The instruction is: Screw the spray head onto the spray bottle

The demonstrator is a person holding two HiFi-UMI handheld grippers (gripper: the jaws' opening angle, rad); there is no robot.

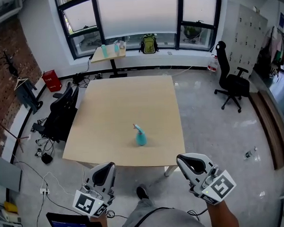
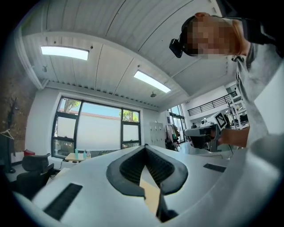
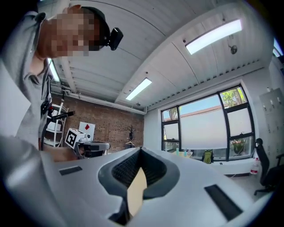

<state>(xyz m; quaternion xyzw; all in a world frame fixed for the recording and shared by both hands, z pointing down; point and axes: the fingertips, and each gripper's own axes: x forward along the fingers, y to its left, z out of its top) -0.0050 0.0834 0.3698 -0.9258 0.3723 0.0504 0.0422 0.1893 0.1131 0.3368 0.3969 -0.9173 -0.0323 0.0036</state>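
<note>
Trouble could come from trusting the thread. The spray head (image 1: 137, 128) sits on top of the spray bottle (image 1: 141, 137), but it is too small here to tell whether it is screwed tight, and a loose one might leak or lift off. The bottle is a small teal one, upright, with a pale nozzle leaning left, standing alone near the front of the tabletop (image 1: 122, 102). The left hand-held gripper (image 1: 108, 166) and the right hand-held gripper (image 1: 181, 159) are held off the near edge, jaws together with nothing between them.

Spray bottle (image 1: 140, 135) on table (image 1: 113, 112)
</note>
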